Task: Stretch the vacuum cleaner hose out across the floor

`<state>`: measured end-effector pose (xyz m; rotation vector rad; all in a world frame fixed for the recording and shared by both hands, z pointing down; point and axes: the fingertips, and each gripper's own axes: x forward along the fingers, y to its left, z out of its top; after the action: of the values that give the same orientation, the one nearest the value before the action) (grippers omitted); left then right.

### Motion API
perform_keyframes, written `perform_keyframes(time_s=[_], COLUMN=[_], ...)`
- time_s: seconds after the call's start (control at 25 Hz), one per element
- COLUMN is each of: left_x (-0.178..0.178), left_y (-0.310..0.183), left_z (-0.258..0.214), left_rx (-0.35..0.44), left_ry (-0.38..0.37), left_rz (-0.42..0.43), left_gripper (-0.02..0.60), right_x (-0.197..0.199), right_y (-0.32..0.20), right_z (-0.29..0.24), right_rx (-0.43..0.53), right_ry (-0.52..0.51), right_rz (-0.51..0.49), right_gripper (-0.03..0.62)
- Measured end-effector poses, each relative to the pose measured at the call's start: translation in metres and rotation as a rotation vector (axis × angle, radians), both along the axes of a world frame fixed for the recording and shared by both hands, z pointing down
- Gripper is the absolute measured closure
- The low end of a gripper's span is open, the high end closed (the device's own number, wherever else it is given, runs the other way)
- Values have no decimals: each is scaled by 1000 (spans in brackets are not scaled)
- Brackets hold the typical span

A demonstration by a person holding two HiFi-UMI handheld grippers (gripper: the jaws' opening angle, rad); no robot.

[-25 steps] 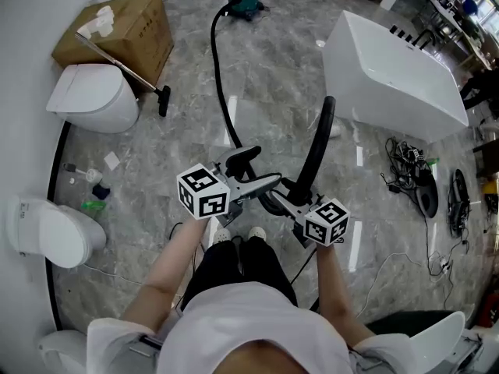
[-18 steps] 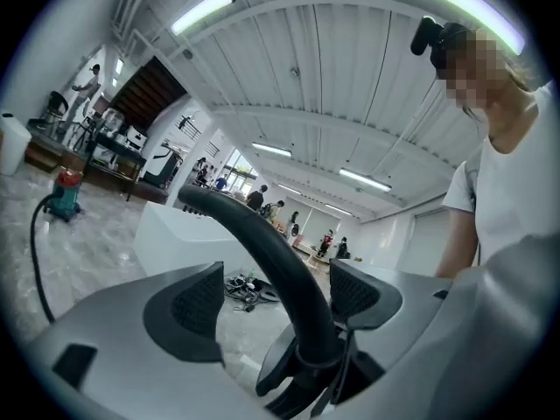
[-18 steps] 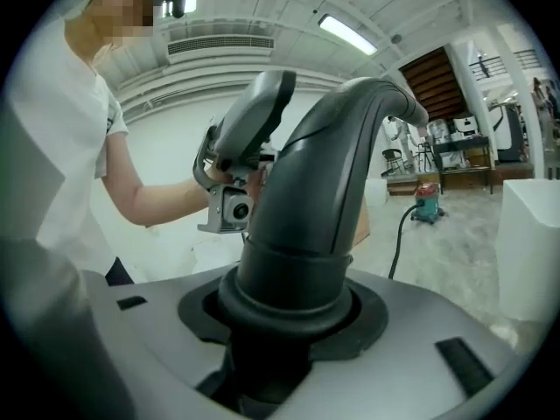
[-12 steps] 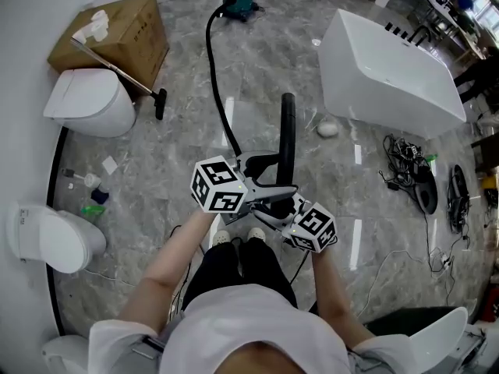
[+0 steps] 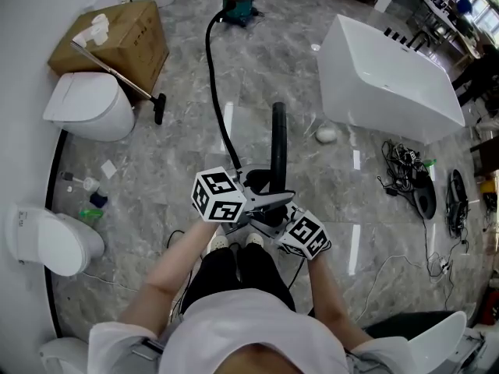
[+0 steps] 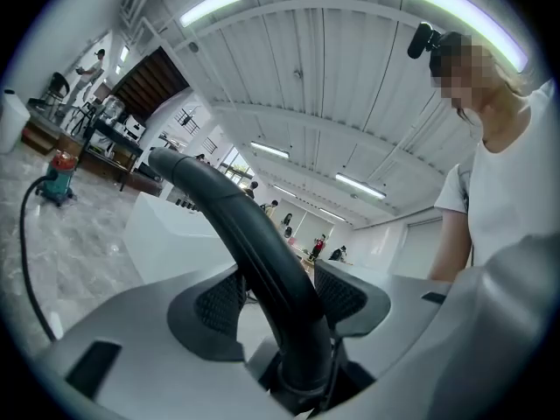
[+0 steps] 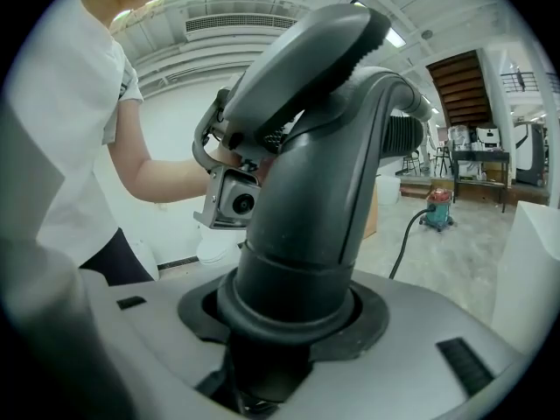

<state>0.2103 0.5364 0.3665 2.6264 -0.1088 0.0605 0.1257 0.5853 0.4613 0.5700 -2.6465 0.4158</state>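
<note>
Hose end [image 5: 277, 142] clamped in down-tilted right gripper [image 7: 293, 318].

The floor [image 5: 183, 142] is polished grey marbled stone, glossy with light streaks. The handle tube [image 6: 254, 252] is smooth black plastic with a soft sheen. The left tongs [image 6: 280, 297] are matt pale-grey plastic, their pads [image 6: 220, 303] dark and dimpled. Upper left, the box [image 5: 125, 37] is dull brown cardboard; the bathtub [image 5: 390, 72] gleams white.

I seem to stand in a bathroom-fixture showroom or test hall: white toilets [image 5: 88, 106] along the left edge, a freestanding bathtub [image 5: 390, 76] at upper right, a grey marble floor [image 5: 179, 154], a cardboard box [image 5: 117, 41] at upper left, loose cables [image 5: 409, 174] at right, and strip lights [image 6: 210, 4] overhead.
</note>
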Motion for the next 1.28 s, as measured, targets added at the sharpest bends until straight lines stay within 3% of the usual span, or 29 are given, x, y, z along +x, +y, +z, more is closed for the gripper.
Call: perform_keyframes(time_s=[0.2,0.32,0.52,0.88,1.12,1.28], left_x=[1,-2,-29,-38,-25,-10], left_y=[8,6,-14,-21,-9,-2], left_z=[8,18,29,56,89,115], left_rx=[26,38,-62,-93,-89,-92], left_ry=[-36,-80,-40,-94,-214,-282], left_rz=[6,-15,-109,-144,-86,-53], left_gripper=[364,384,397,402,400,399], right_x=[-3,4,36,87,101,104], right_y=[-3,-2,-7,-39,-49,-50], right_z=[24,27,18,-26,-48,-47], right_rx=[49,41,-20,-49,-40,-61], right_ry=[172,206,100,-167,-314,-342], right_rz=[-15,-14,101,317,428,444], right_gripper=[383,294,264,266,266,266])
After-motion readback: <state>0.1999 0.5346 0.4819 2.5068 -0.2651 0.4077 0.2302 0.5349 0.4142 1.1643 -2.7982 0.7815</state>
